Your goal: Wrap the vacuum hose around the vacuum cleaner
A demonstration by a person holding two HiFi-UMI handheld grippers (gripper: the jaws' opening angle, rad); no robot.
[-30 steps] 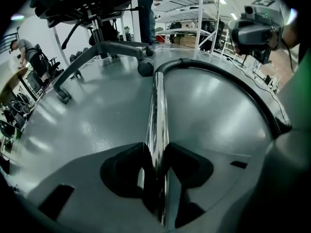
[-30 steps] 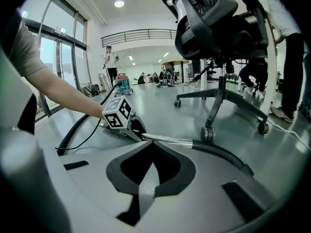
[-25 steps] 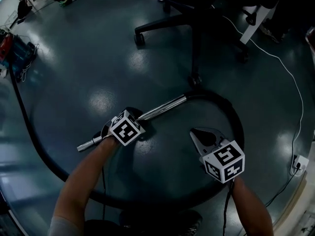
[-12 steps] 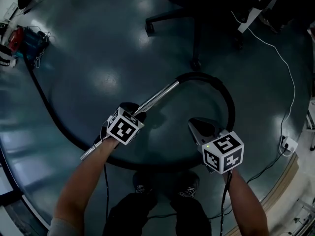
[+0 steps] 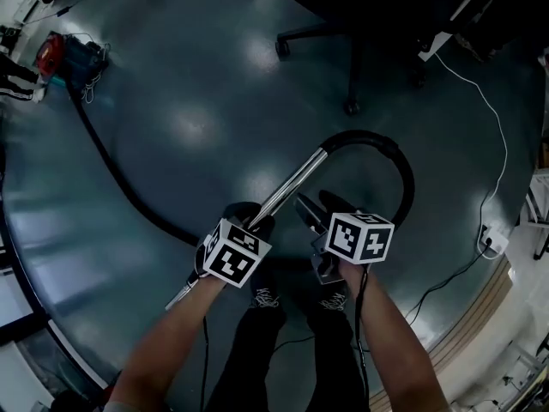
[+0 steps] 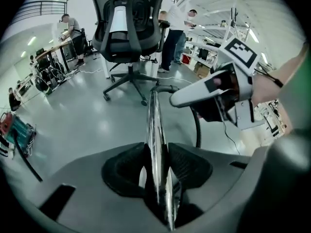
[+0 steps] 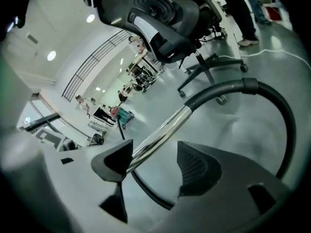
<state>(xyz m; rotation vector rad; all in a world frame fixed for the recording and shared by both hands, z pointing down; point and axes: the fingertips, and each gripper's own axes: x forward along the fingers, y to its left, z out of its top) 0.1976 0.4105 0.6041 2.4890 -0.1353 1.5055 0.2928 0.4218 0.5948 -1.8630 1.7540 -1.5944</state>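
The room is a large, bright workshop with ceiling lights. In the left gripper view, desks (image 6: 51, 50) stand at 9 o'clock and people (image 6: 171, 28) stand at 12 to 1 o'clock. The floor (image 5: 189, 101) is smooth, dark grey-green and glossy, throwing back pale patches of light. In the head view a black chair (image 5: 352, 33) stands on its castors at 12 to 1 o'clock. The black hose (image 5: 120, 183) lies unwound on the floor. It runs from the vacuum (image 5: 64, 57), red and blue at 10 o'clock, down toward the centre. A second stretch arcs round at 3 o'clock and joins the upper end of the chrome tube (image 5: 292, 183). The hose is well apart from the vacuum except at its joined end. The tube slants from 7 o'clock up to the centre. A white cable (image 5: 497, 118) curves down the 2 to 3 o'clock side to a socket (image 5: 491, 239) at 4 o'clock. The left gripper (image 5: 249, 220), near the centre, is clamped on the tube, both pads pressing its sides. The right gripper (image 5: 316, 202) sits just beside the tube at 3 o'clock of the left one. Its jaws have just been opening and stand wide apart, gripping nothing. The tube crosses the gap close to one pad, and I cannot tell whether it touches.
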